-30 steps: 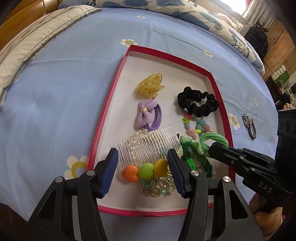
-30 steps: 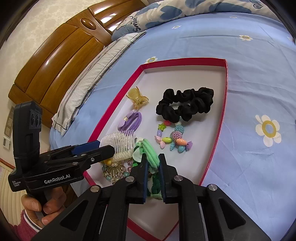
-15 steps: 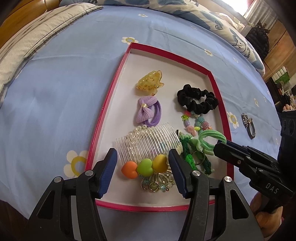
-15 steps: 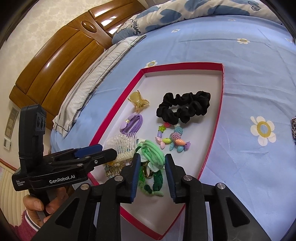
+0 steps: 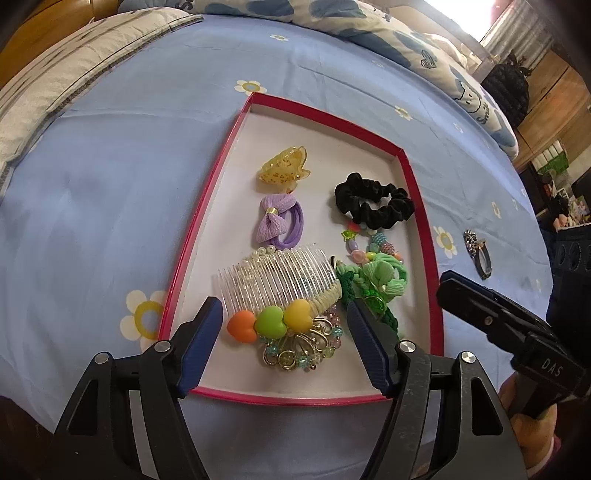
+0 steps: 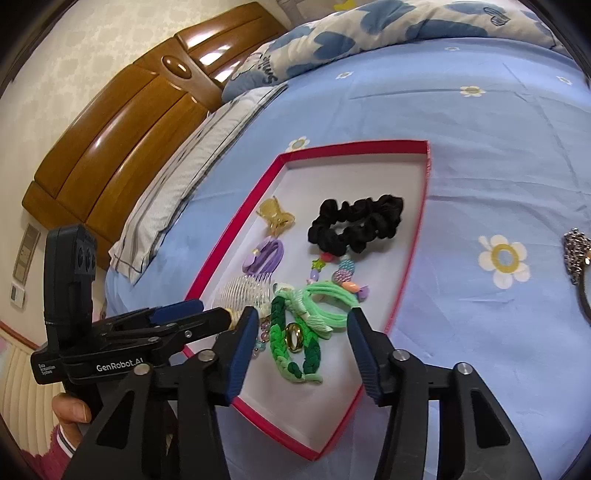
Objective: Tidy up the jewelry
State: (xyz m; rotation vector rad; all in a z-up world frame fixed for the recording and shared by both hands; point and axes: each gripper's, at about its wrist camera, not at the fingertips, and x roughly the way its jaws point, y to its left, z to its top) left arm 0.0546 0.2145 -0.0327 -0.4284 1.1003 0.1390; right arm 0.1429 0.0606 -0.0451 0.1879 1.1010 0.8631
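A red-rimmed white tray [image 5: 207, 206] [image 6: 354, 147] lies on the blue bedsheet. In it lie a yellow claw clip [image 5: 283, 170], a purple bow tie [image 5: 279, 225], a black scrunchie [image 5: 373, 202] [image 6: 356, 223], a bead bracelet [image 5: 369, 245], a clear comb with coloured hearts [image 5: 275, 286], a gold brooch [image 5: 299, 349], and a light green hair tie [image 6: 325, 304] on a dark green braided band [image 6: 291, 349]. My left gripper [image 5: 284, 343] is open over the hearts and brooch. My right gripper [image 6: 301, 349] is open and empty, just above the green ties.
A dark rhinestone hair tie [image 5: 478, 253] [image 6: 578, 266] lies on the sheet to the right of the tray. Pillows [image 6: 177, 177] and a wooden headboard [image 6: 122, 122] stand at the far left. A floral duvet [image 5: 332, 18] lies beyond the tray.
My right gripper has opened, let go of the light green hair tie in the tray, and pulled back. My left gripper has drawn back slightly, still open.
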